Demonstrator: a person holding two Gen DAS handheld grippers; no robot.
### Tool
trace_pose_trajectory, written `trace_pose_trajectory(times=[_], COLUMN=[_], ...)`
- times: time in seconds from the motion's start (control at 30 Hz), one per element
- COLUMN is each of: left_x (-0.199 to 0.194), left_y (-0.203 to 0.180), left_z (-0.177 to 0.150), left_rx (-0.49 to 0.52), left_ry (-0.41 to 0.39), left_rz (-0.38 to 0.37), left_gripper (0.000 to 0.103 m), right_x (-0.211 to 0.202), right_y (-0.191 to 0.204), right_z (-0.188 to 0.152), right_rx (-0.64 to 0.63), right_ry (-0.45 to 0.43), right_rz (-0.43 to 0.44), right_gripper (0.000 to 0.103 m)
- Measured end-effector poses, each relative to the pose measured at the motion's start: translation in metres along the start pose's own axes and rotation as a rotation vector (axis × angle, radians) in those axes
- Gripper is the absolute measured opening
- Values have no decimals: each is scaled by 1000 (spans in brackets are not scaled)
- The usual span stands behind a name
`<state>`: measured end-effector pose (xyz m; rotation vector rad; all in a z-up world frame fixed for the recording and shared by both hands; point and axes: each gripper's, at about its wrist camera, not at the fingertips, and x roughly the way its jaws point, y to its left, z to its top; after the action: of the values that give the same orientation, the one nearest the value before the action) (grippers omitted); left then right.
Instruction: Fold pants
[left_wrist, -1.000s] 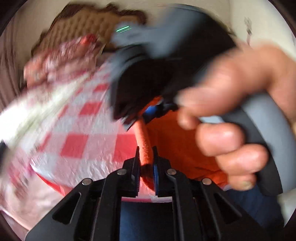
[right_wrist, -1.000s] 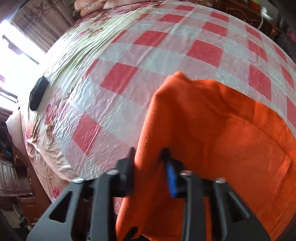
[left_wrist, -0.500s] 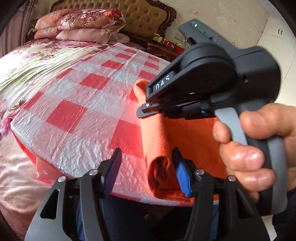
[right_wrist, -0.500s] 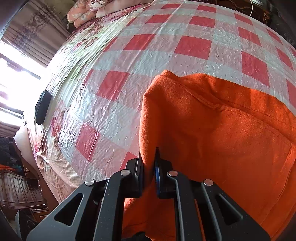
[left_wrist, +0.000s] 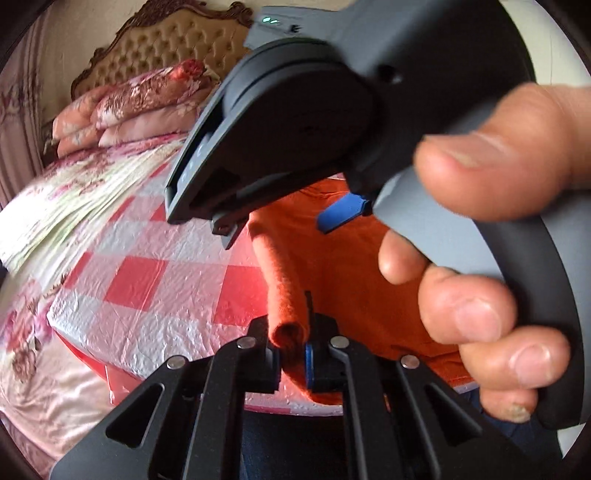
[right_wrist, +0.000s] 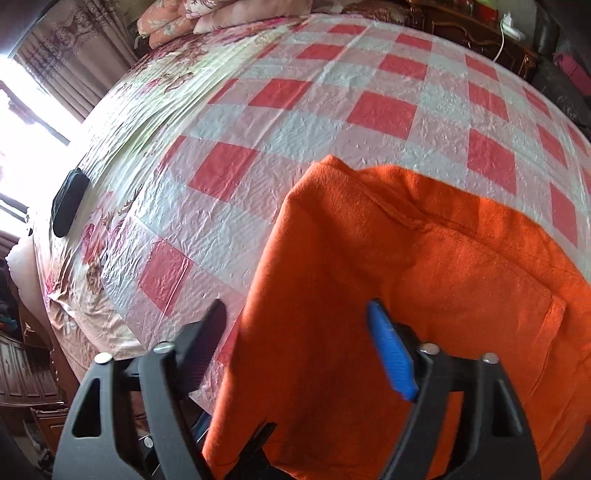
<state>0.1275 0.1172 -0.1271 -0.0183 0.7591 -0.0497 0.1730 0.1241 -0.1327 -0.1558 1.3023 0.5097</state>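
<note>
Checkered plastic sheet (right_wrist: 369, 110) over floral bedspread (left_wrist: 44, 354), tufted headboard (left_wrist: 166, 40) behind.

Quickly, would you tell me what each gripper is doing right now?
Left gripper: shut on the orange pants.
Right gripper: open, straddling the pants' edge.

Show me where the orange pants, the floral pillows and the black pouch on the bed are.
orange pants (right_wrist: 424, 295), right wrist view, middle of the flat cloth.
floral pillows (left_wrist: 147, 96), left wrist view, top pillow of the stack.
black pouch (right_wrist: 68, 206), right wrist view, its middle.
</note>
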Motion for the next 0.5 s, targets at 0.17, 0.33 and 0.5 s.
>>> trace_pose_trajectory(times=[0.17,0.33,0.5], left_x=[-1,-9,-20], left_y=[-7,-20,-33], left_z=[0,0,4], left_rx=[60,138,208], left_ry=[-19,-53,-92], left_rz=[25,48,68], left_gripper=[8,8,8], right_x=[2,3,-2], right_y=[-1,0,-6], right_z=[0,0,-2], right_rx=[-5,-17,-19], right_ry=[7,14,20], right_rz=[-17,-16,14], right_gripper=[77,77,40])
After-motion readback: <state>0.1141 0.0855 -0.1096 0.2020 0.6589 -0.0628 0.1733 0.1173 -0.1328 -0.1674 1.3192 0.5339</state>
